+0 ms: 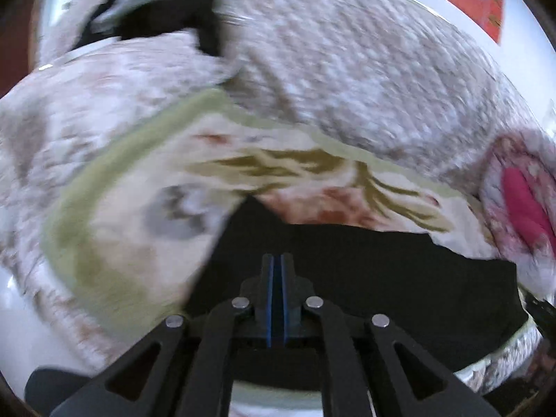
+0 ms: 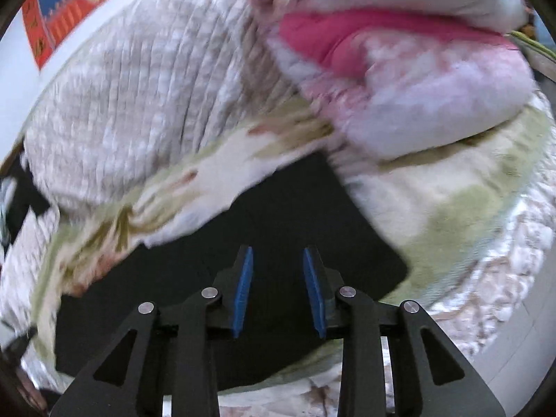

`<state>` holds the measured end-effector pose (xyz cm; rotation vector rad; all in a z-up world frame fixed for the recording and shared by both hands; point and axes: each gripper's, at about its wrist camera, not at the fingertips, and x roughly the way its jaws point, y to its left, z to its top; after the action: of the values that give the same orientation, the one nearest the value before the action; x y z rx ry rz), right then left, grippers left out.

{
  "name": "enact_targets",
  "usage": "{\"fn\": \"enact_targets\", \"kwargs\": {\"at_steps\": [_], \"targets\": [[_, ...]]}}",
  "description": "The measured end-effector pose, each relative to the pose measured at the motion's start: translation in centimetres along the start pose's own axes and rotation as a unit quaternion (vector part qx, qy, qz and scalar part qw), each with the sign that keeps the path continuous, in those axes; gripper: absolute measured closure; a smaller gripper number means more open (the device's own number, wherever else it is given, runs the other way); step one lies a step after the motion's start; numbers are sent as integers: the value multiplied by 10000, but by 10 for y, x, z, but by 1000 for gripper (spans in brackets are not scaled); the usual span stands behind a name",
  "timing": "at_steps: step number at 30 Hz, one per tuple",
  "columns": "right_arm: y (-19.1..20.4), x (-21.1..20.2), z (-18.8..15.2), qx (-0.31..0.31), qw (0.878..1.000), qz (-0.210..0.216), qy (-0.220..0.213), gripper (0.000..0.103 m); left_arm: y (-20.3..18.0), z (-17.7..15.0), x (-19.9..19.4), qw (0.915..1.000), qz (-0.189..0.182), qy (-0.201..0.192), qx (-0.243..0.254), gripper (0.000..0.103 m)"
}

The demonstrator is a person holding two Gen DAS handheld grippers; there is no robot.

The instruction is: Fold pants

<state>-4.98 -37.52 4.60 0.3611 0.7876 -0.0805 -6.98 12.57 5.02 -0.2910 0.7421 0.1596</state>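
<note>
The left tool [image 1: 277, 260] is pointing steeply downward with its blue pads pressed almost together, nothing visible between them. The right tool [image 2: 278, 253] is angling down likewise, pads standing apart and empty.

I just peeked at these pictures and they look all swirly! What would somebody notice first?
Probably the black pants, lying dark on the pale flowery bedding right in front of both claws. Next comes the bright pink fabric bunched up in the puffy quilt at the top of the right wrist view. Then the claws: the left claw has its blue pads pressed together, while the right claw stands open above the pants.
</note>
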Motion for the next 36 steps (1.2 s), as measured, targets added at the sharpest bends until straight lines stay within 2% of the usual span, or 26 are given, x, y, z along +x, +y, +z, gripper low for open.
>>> {"fn": "enact_targets", "kwargs": {"at_steps": [3, 5, 6, 8, 9, 16, 20, 26, 28, 29, 30, 31, 33, 36], "targets": [[7, 17, 3, -116, 9997, 12, 219, 72, -17, 11, 24, 9994, 37, 76, 347, 86], [9, 21, 5, -137, 9997, 66, 211, 72, -10, 14, 34, 9996, 139, 226, 120, 81], [10, 21, 5, -152, 9997, 99, 182, 72, -1, 11, 34, 9995, 106, 296, -81, 74], [11, 20, 1, -237, 9994, 232, 95, 64, 14, -1, 27, 9989, 20, 317, -338, 63], [13, 21, -1, -277, 9991, 300, 69, 62, 21, -10, 21, 9987, 0, 305, -417, 61], [47, 43, -16, -713, 9920, 931, 478, 62, 46, -59, 14, 9940, -175, 646, -859, 61], [61, 42, -20, -926, 9891, 1049, 448, 62, 44, -62, 15, 9940, -154, 617, -887, 60], [61, 40, -22, -855, 9899, 1047, 430, 62, 46, -55, 27, 9908, -180, 597, -1201, 55], [59, 39, -20, -790, 9901, 1080, 425, 62, 48, -49, 36, 9890, -131, 550, -1367, 57], [59, 39, -19, -764, 9902, 1097, 415, 62, 49, -46, 40, 9878, -63, 546, -1457, 64], [58, 38, -19, -756, 9904, 1087, 390, 62, 49, -44, 42, 9879, 78, 514, -1463, 84], [57, 36, -18, -759, 9908, 1065, 354, 62, 48, -43, 44, 9884, 266, 511, -1406, 93], [58, 34, -18, -793, 9913, 1009, 284, 62, 49, -43, 43, 9874, 324, 551, -1450, 97], [52, 28, -16, -789, 9937, 789, 113, 62, 45, -43, 16, 9902, 411, 293, -1306, 99]]}}
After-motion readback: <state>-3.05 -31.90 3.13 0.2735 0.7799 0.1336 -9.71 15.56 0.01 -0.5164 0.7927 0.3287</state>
